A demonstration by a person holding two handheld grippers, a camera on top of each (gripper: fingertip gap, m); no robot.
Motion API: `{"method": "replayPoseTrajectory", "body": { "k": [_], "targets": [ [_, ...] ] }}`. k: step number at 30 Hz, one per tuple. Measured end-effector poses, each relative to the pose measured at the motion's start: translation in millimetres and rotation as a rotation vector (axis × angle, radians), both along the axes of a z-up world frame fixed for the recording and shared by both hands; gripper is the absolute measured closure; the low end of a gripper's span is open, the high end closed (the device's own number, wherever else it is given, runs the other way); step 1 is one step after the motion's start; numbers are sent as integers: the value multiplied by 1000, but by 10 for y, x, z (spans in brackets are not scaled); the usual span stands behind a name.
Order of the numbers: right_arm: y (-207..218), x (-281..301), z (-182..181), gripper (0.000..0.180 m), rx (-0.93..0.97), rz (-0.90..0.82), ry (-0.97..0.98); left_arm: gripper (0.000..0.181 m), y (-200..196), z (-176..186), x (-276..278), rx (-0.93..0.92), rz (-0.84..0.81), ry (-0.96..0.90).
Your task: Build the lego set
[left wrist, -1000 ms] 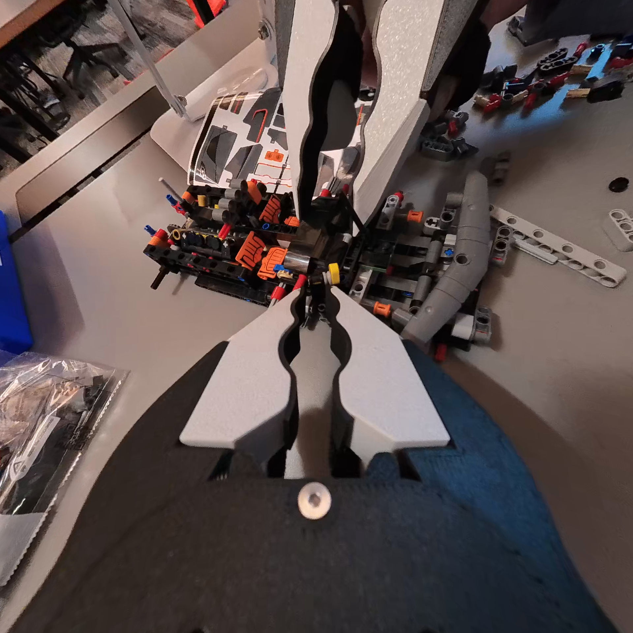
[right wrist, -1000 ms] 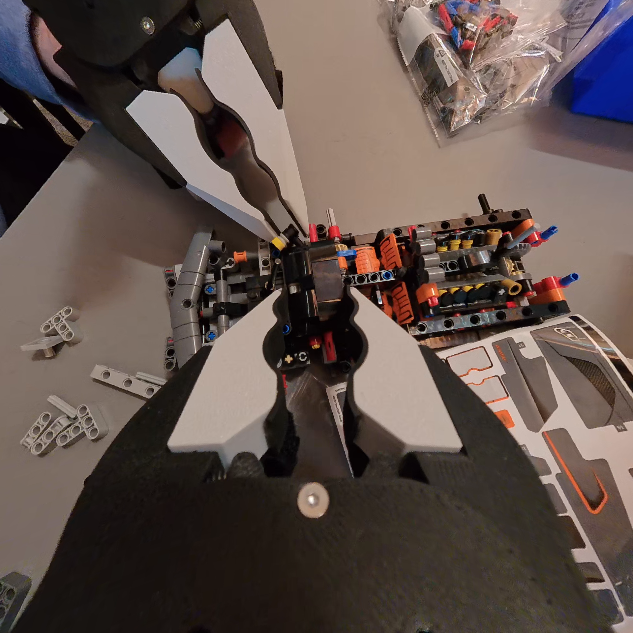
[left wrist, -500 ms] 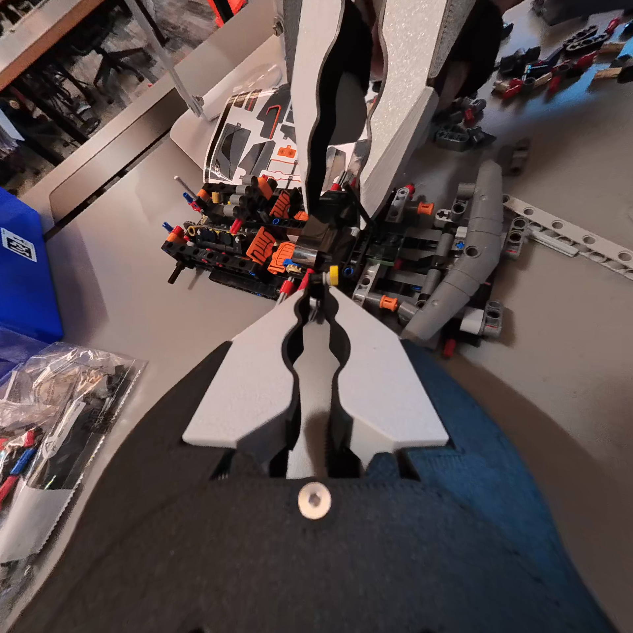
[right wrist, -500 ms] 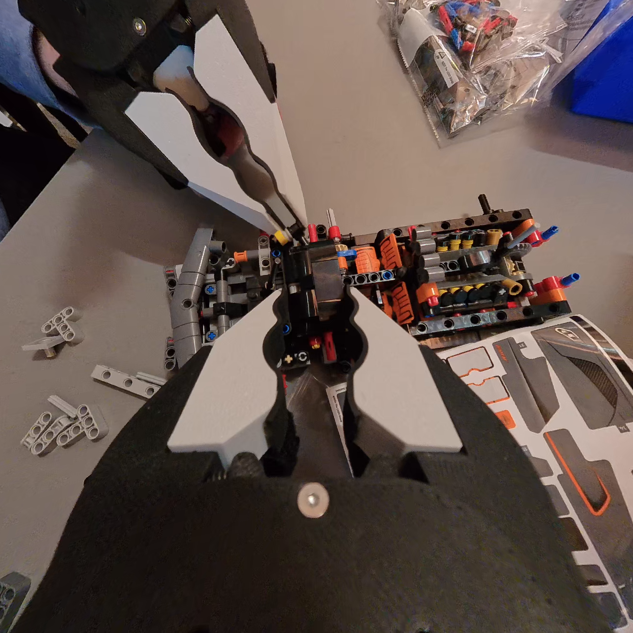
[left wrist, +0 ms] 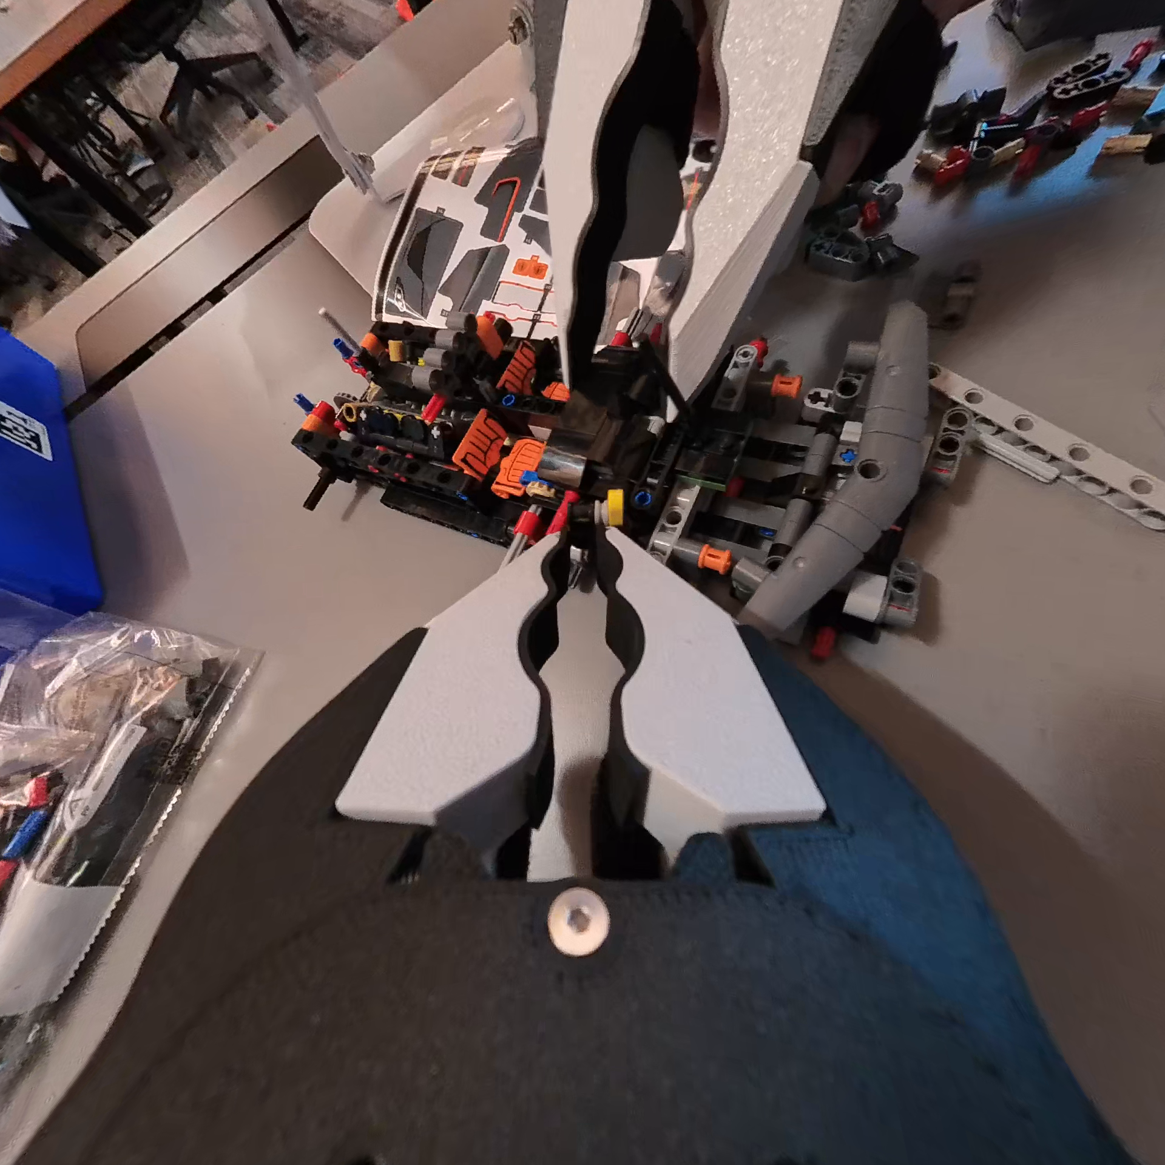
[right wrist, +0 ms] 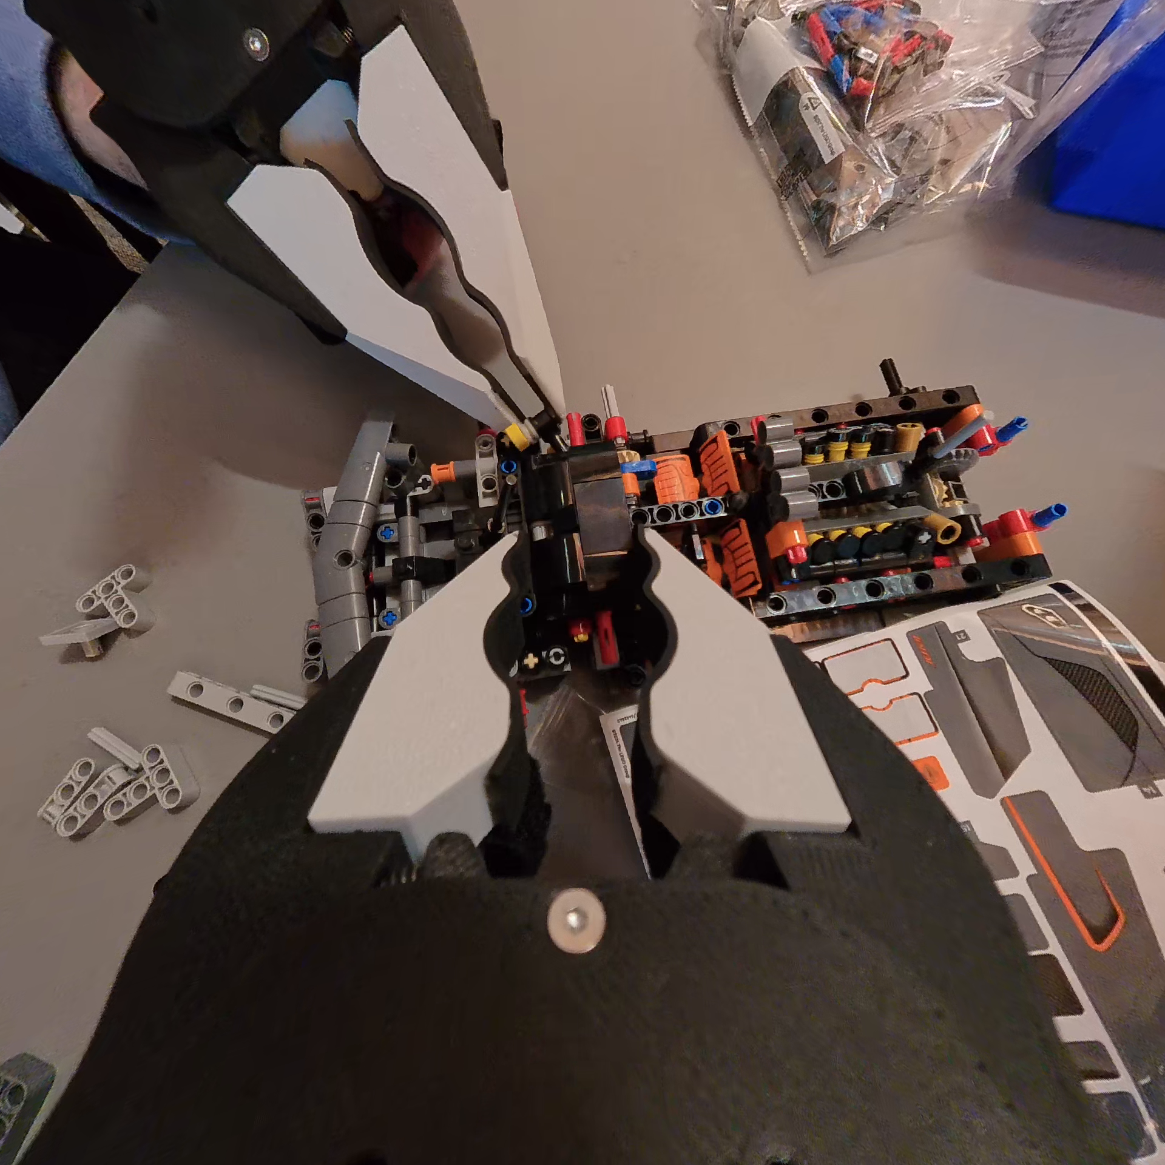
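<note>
The half-built Lego model (left wrist: 454, 441), black, grey and orange, lies on the grey table (left wrist: 252, 504); it also shows in the right wrist view (right wrist: 851, 504). My right gripper (right wrist: 580, 536) is shut on the model's black middle block (right wrist: 567, 504) and comes in from the top in the left wrist view (left wrist: 621, 384). My left gripper (left wrist: 580, 542) is shut on a small pin at the model's near edge, next to a yellow bush (left wrist: 614, 507). In the right wrist view the left gripper (right wrist: 536, 425) reaches in from the upper left.
A sticker sheet (right wrist: 1008, 725) lies beside the model. Clear bags of parts (right wrist: 882, 94) (left wrist: 94, 725) and a blue bin (left wrist: 38, 473) lie nearby. Loose light grey beams (right wrist: 113, 788), a long grey beam (left wrist: 1040, 441) and small parts (left wrist: 1008, 139) are scattered around. Some 4 centimeters of space lies between my two pairs of fingers.
The left wrist view has swung slightly, showing more of the blue bin and bag. The left fingertips stay on the pin by the yellow bush. The right gripper has not moved.
</note>
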State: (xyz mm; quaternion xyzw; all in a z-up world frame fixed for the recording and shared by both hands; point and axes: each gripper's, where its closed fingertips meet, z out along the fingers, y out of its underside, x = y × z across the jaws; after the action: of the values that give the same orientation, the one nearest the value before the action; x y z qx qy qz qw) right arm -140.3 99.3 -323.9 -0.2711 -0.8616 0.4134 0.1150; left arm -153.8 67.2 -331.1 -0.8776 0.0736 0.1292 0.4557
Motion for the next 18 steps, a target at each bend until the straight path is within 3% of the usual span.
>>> {"method": "replayPoseTrajectory", "body": {
  "k": [18],
  "targets": [
    [-1, -2, 0, 150, -5, 1, 2, 175, 12, -26, 10, 6, -28, -129]
  ]
}}
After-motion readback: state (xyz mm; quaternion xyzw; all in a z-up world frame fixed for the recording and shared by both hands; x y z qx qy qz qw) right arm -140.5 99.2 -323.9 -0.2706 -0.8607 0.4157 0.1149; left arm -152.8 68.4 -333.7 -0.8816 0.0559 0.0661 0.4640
